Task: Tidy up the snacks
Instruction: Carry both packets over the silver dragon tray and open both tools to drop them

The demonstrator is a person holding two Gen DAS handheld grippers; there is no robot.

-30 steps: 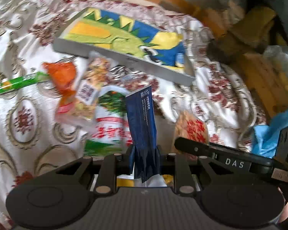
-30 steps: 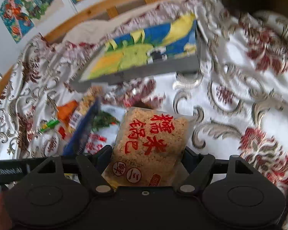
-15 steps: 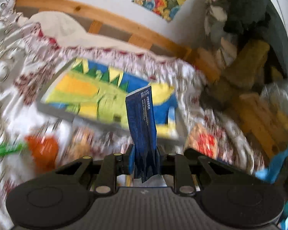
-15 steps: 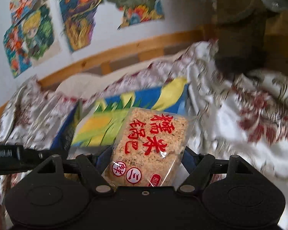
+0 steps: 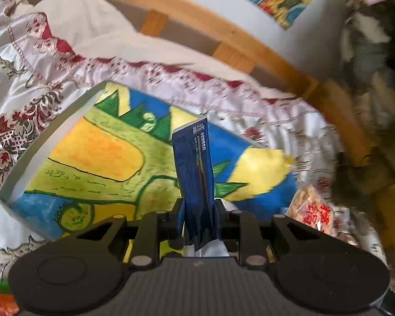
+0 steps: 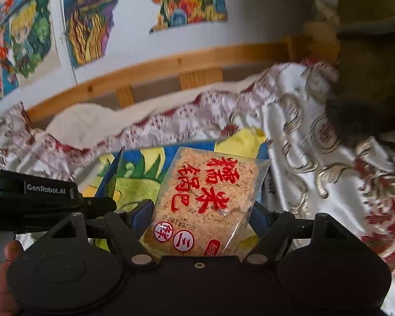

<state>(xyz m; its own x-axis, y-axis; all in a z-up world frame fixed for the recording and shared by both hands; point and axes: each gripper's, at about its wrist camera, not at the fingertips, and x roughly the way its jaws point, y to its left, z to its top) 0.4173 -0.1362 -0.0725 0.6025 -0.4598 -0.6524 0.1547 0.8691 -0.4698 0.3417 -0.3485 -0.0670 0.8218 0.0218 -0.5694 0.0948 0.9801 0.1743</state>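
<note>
Dark-blue foil sachet point(image 5: 194, 181) stands upright in the left gripper point(image 5: 198, 222), jaws pinching its bottom edge: light, thin, floppy, slick, so grip low near the seal. Right gripper point(image 6: 201, 221) has jaws pinching the lower end of a clear rice-crisp packet point(image 6: 210, 200) (brittle cake inside, I'd go easy on squeeze; film looks slippery). Both hover over the shallow dinosaur-print box point(image 5: 97, 158), likely the drop spot. It lies on a soft satin bedspread point(image 6: 316, 158), uneven footing. Wooden bed rail point(image 6: 171, 63), wall drawings point(image 6: 89, 18) behind.
</note>
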